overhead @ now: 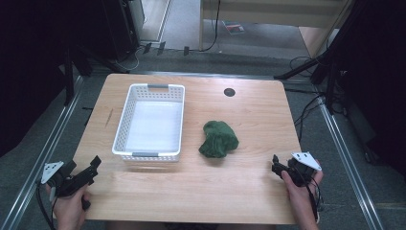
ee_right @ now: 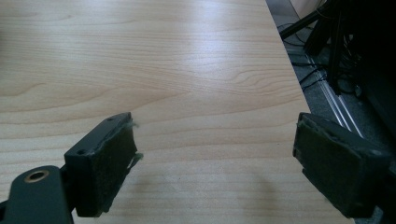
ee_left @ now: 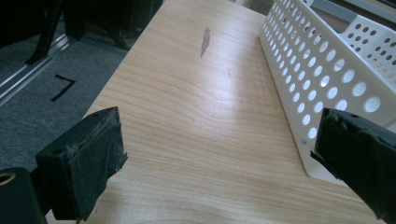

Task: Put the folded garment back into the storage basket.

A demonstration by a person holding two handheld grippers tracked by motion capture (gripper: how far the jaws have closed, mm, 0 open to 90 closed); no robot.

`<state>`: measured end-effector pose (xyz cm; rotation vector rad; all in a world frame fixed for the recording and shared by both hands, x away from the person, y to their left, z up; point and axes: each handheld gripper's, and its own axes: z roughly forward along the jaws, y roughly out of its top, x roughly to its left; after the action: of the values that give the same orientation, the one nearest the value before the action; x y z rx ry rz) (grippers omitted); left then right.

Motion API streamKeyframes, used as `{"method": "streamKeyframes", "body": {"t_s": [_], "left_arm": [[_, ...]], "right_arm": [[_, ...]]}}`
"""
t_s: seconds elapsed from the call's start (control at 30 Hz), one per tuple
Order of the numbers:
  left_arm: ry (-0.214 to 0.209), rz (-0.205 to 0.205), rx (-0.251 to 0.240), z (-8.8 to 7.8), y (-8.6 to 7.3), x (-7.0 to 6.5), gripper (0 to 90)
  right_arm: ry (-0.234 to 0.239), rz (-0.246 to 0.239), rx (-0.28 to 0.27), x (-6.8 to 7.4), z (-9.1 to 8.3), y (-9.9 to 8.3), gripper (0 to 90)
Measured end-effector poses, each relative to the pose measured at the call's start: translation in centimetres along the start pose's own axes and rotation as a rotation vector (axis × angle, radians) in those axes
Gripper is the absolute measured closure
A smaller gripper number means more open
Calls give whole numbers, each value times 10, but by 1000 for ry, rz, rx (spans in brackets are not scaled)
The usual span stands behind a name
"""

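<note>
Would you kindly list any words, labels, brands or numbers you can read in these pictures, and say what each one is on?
No readable text anywhere.
The white basket, the green cloth and the table bear no lettering.
A flat object on the floor beyond the table may be printed, but it is too small and blurred to read.
The black mark on the floor is an angle, not a letter.

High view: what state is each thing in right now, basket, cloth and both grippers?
White basket: upright, empty.
Green cloth: crumpled on the table, right of the basket, untouched.
Left gripper: open, holding nothing.
Right gripper: open, holding nothing.
</note>
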<state>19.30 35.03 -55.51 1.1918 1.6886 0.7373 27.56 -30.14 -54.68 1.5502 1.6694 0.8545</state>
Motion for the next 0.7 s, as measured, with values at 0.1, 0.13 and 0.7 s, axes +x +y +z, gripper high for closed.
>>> {"method": "streamKeyframes", "body": {"t_s": [0.1, 0.13, 0.7], "left_arm": [[5, -14, 3, 0, 1, 1, 25], [-1, -39, 4, 0, 2, 2, 25], [-12, -29, -22, -21, 25, -13, 25]], "right_arm": [[0, 4, -2, 0, 0, 0, 137], [3, -1, -4, 0, 0, 0, 137], [15, -13, 2, 2, 2, 1, 136]]}}
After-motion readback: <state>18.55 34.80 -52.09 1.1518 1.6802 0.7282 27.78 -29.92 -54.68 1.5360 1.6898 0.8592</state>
